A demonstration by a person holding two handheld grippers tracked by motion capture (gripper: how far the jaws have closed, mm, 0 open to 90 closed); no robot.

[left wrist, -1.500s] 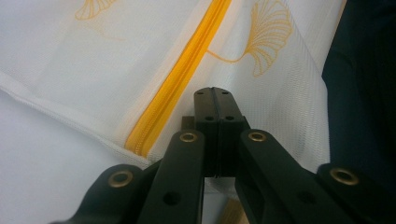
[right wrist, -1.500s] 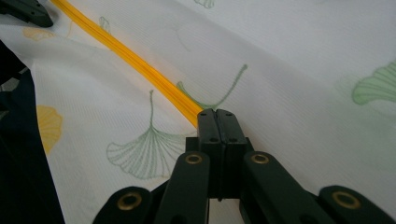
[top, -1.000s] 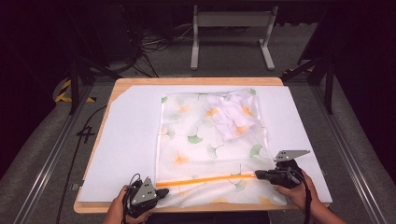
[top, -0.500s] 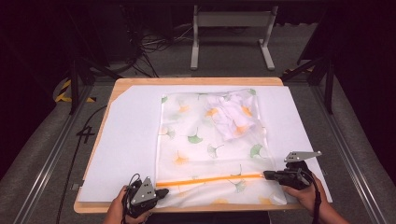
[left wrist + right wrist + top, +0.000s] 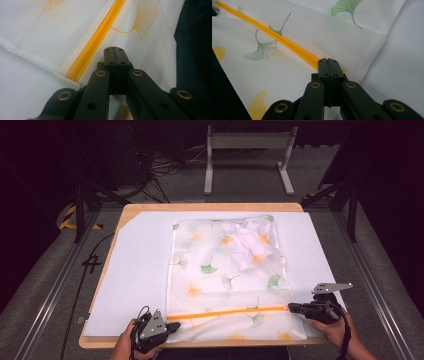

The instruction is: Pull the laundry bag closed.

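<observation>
A: Where is the mesh bag (image 5: 227,280)?

B: It lies flat on a white sheet (image 5: 140,270) covering the wooden bench (image 5: 210,207), a little right of centre. It is pale, printed with green and orange ginkgo leaves, and there is a bundle of crumpled fabric (image 5: 252,242) inside its far right corner.

A: And the zipper?

B: The orange zipper (image 5: 227,312) runs across the bag near its near edge, from one claw to the other.

A: What is the left claw (image 5: 172,326) doing?

B: In the left gripper view its jaws are pressed together over the mesh just beside the zipper's end (image 5: 75,75). Whether cloth is pinched between them, I cannot tell.

A: The right claw (image 5: 292,308)?

B: Its jaws are closed too, tips at the zipper's right end (image 5: 312,61), at the bag's right edge. A pull tab may be caught there, but the jaws hide it.
</observation>
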